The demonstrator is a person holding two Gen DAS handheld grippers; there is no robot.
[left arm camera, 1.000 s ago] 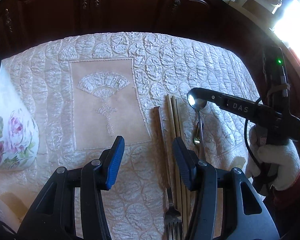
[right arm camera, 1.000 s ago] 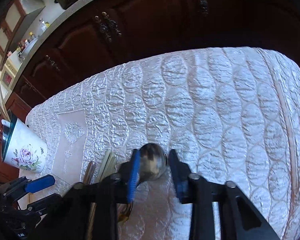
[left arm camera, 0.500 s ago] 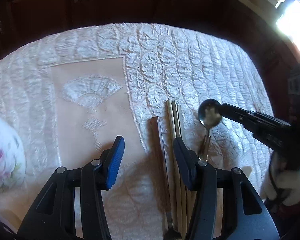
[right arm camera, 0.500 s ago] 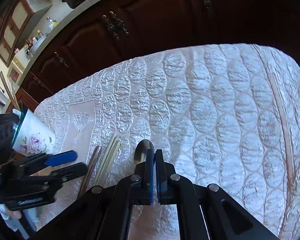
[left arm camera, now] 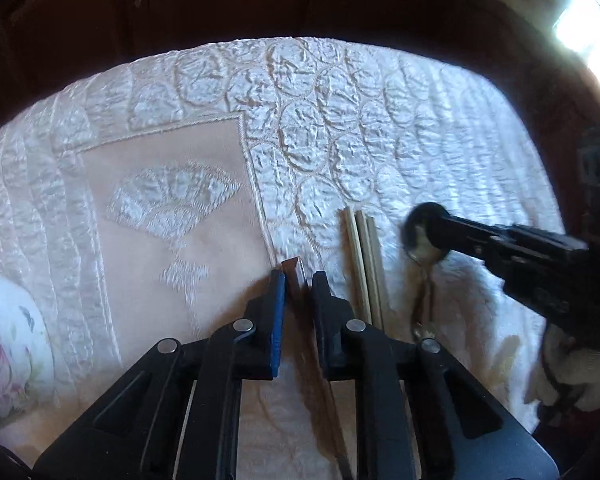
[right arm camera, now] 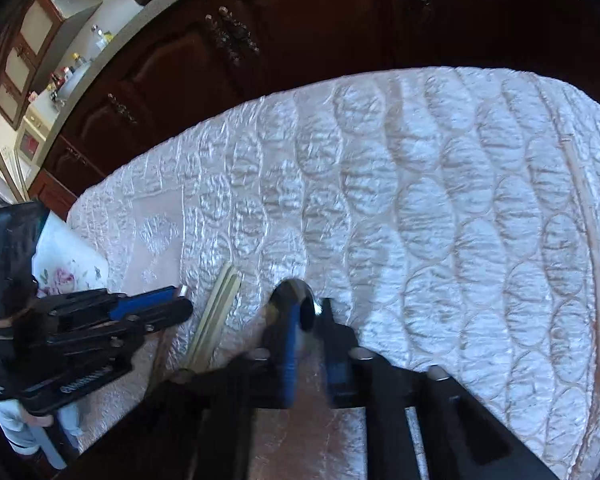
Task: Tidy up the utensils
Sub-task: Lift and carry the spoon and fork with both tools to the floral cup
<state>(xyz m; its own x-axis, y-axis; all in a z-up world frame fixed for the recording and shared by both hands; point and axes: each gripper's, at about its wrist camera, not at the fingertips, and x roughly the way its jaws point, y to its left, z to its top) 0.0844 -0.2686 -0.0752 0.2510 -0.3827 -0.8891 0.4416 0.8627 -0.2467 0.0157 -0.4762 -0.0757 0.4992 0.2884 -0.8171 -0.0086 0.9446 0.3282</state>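
Note:
My left gripper (left arm camera: pixel 297 276) is nearly shut around the handle of a fork (left arm camera: pixel 293 270) that lies on the quilted cloth; it also shows in the right wrist view (right arm camera: pixel 180 300). Pale wooden chopsticks (left arm camera: pixel 362 256) lie just right of it, also seen in the right wrist view (right arm camera: pixel 216 312). A metal spoon (left arm camera: pixel 420 240) is gripped at its bowl by my right gripper (left arm camera: pixel 428 228). In the right wrist view the right gripper (right arm camera: pixel 310 312) is shut on the spoon (right arm camera: pixel 296 292), blurred by motion.
A white floral cup (left arm camera: pixel 4 344) stands at the left edge, also in the right wrist view (right arm camera: pixel 66 268). The quilted tablecloth (left arm camera: pixel 380 120) has a smooth fan-embroidered panel (left arm camera: pixel 172 200). Dark wooden cabinets (right arm camera: pixel 300 40) stand behind the table.
My left gripper has moved forward and closed from wide open onto the fork handle. My right gripper stays closed on the spoon and shifts it slightly.

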